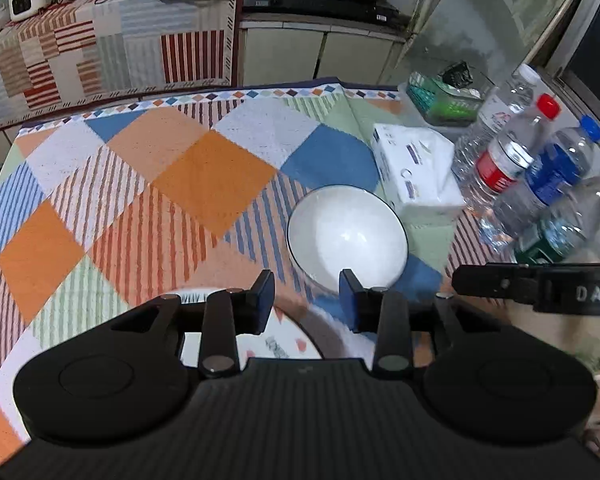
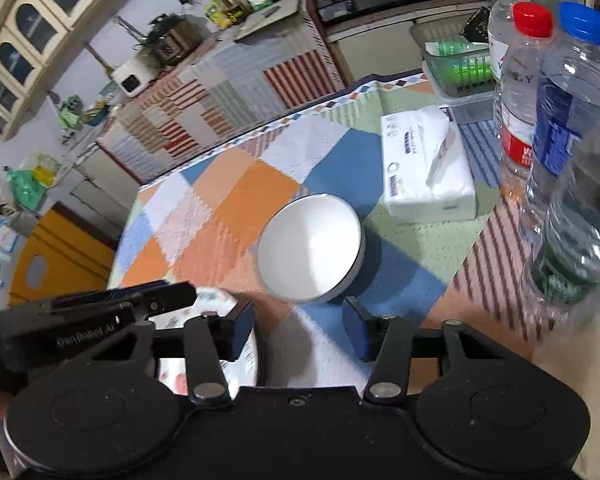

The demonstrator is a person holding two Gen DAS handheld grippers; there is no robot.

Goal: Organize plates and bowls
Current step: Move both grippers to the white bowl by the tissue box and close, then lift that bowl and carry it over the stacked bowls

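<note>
A white bowl [image 1: 346, 236] with a dark rim stands on the patchwork tablecloth, just beyond my left gripper [image 1: 308, 300]. That gripper is open, with only cloth showing between its blue pads. A patterned plate [image 1: 284, 340] lies flat under its left finger. In the right wrist view the same bowl [image 2: 310, 248] sits a little ahead of my right gripper [image 2: 300, 332], which is open and holds nothing. The plate [image 2: 244, 364] is partly hidden beneath its left finger. The left gripper [image 2: 172, 294] reaches in over the plate's far rim. The right gripper [image 1: 540, 288] shows at the edge of the left wrist view.
A white tissue pack [image 1: 416, 168] lies right of the bowl. Several plastic water bottles [image 1: 512, 160] stand along the right side, close to my right gripper. A green basket [image 1: 440, 100] sits at the far right corner. The table's far edge [image 1: 220, 94] faces a cloth-covered counter.
</note>
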